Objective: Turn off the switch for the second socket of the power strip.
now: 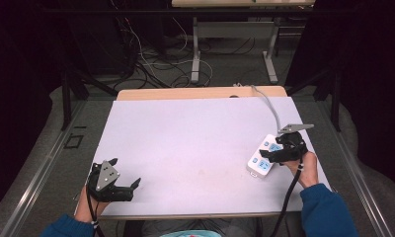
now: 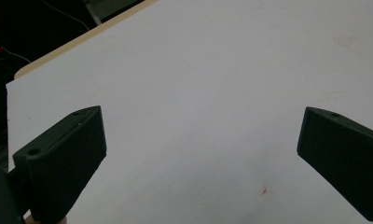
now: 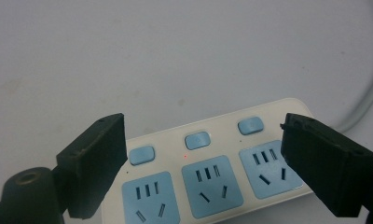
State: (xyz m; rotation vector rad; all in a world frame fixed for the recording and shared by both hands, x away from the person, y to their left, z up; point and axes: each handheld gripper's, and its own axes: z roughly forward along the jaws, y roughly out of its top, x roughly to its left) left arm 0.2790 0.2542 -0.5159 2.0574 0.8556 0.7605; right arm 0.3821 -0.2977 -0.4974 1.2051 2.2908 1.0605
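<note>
1. Now the right gripper hangs just above the power strip, its jaws apart, one to either side of the strip's socket face and nothing pinched between them.
2. Between those jaws lie three blue sockets, each with a blue switch button behind it; a tiny red dot glows just beside the middle button.
3. From above, the power strip rests near the right edge of the white tabletop, partly under the right gripper, and its grey cord runs off toward the far edge.
4. Well apart from the strip, the left gripper sits at the near left corner, jaws spread wide over bare table with nothing between them.
</note>
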